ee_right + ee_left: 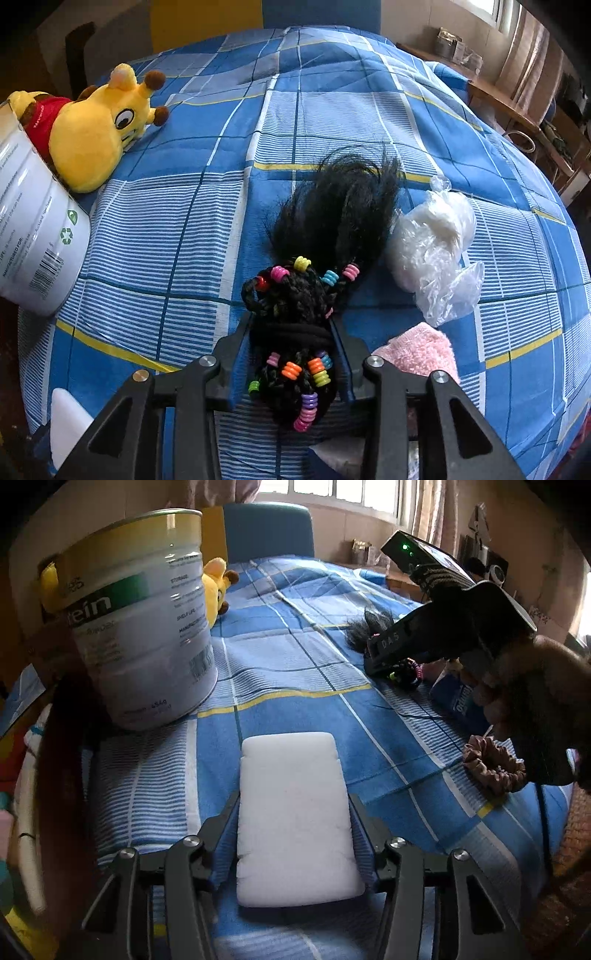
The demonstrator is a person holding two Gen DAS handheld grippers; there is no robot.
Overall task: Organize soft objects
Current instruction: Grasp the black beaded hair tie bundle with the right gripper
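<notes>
1. The white foam block (295, 823) lies flat on the blue checked bedspread (295, 672) near its front edge. The left gripper (293, 812) straddles it, its jaws against the block's long sides; it looks gripped, probably for lifting.
2. The black beaded hairpiece (299, 321) sits in the middle of the bedspread between the jaws of the right gripper (291, 325). They flank its banded waist, but I cannot tell if they press it.
3. Beside it, toward the right edge, are a clear plastic bag (436, 251) and a pink cloth (421, 350); a brown scrunchie (491, 768) lies nearer the front.
4. At the left edge a tin (147, 627) stands upright, likely the collecting container, with a yellow plush giraffe (96, 133) behind it.
5. The tin reads "…tein", "STORAGE", "SHELF LIFE", "454g"; the right gripper's body bears "DAS".
</notes>
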